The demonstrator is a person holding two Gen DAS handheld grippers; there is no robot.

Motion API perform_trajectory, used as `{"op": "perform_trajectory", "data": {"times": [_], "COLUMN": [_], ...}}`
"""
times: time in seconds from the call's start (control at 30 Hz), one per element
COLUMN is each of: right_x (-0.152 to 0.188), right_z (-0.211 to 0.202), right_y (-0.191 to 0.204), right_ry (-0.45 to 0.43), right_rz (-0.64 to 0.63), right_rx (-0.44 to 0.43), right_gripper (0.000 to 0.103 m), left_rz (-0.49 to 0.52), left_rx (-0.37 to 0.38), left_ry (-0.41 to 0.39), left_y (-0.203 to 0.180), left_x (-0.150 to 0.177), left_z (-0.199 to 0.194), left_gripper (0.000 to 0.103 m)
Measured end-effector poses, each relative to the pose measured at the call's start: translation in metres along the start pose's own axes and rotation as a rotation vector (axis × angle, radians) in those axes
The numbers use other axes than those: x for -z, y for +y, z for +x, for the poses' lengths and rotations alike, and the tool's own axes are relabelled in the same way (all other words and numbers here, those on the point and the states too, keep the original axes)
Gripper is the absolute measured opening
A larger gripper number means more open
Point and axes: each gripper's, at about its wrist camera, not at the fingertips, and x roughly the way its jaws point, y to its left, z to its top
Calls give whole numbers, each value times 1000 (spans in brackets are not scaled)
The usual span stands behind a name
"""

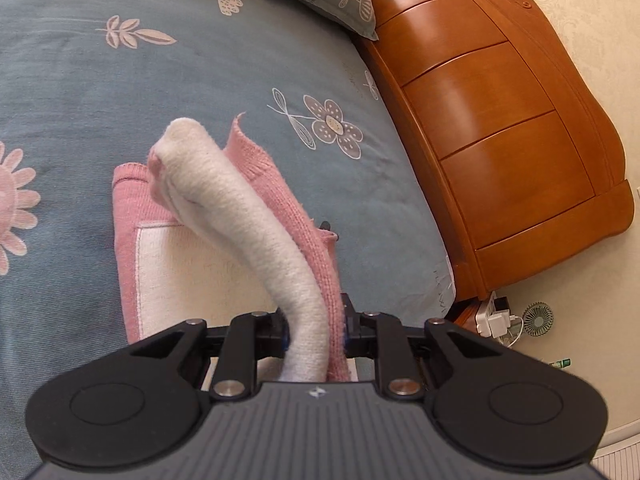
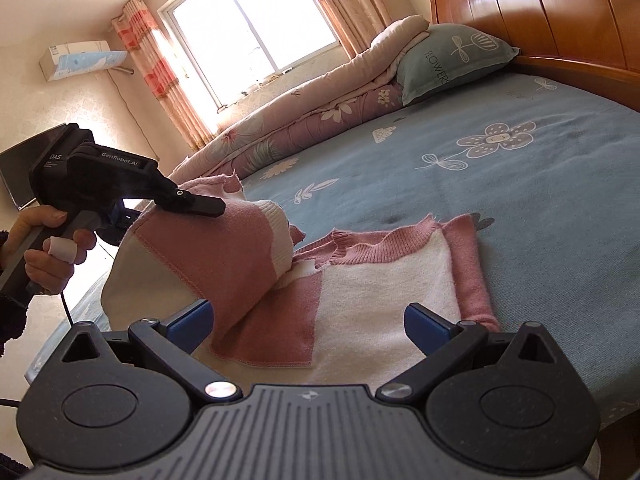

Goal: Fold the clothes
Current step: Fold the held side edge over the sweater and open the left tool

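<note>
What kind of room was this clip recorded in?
A home bedroom, most likely. The pink and white sweater lies on a bed with a blue floral sheet, a wooden headboard and a pillow. A curtained window and a wall air conditioner are behind.

- One pink and white sweater (image 2: 384,292)
- Two grippers: left (image 2: 200,204), right (image 2: 308,320)
- One pillow (image 2: 452,60)
- One rolled quilt (image 2: 304,108)
- One window (image 2: 252,28), upper middle
- One air conditioner (image 2: 80,60), upper left

Left gripper (image 2: 200,206) raised, tilted down, jaws clamped on pink-and-white sweater (image 1: 304,312); bare hand (image 2: 44,248) wrapped round its handle. Right gripper (image 2: 308,324) low, jaws spread wide, nothing between them.
</note>
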Motion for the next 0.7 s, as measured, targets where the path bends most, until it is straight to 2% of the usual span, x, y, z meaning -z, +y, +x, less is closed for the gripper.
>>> {"op": "perform_trajectory", "data": {"times": [0.17, 0.33, 0.57, 0.63, 0.7], "right_x": [-1, -1, 0, 0, 1], "right_z": [-13, -23, -32, -34, -36], "right_y": [-13, -22, -29, -29, -30], "right_ry": [-25, -39, -49, -49, -49], "right_rz": [16, 23, 21, 20, 17], "right_rx": [37, 69, 108, 115, 123], "right_gripper": [103, 103, 103, 103, 103], "left_rz": [35, 68, 74, 71, 41], "left_rx": [18, -70, -208, -231, -220], "left_ry": [30, 104, 206, 225, 225], "left_y": [-24, -40, -42, -40, -37], "left_x": [-7, -8, -6, -6, -7], "left_z": [30, 74, 137, 150, 157], "left_gripper": [19, 19, 19, 21, 24]}}
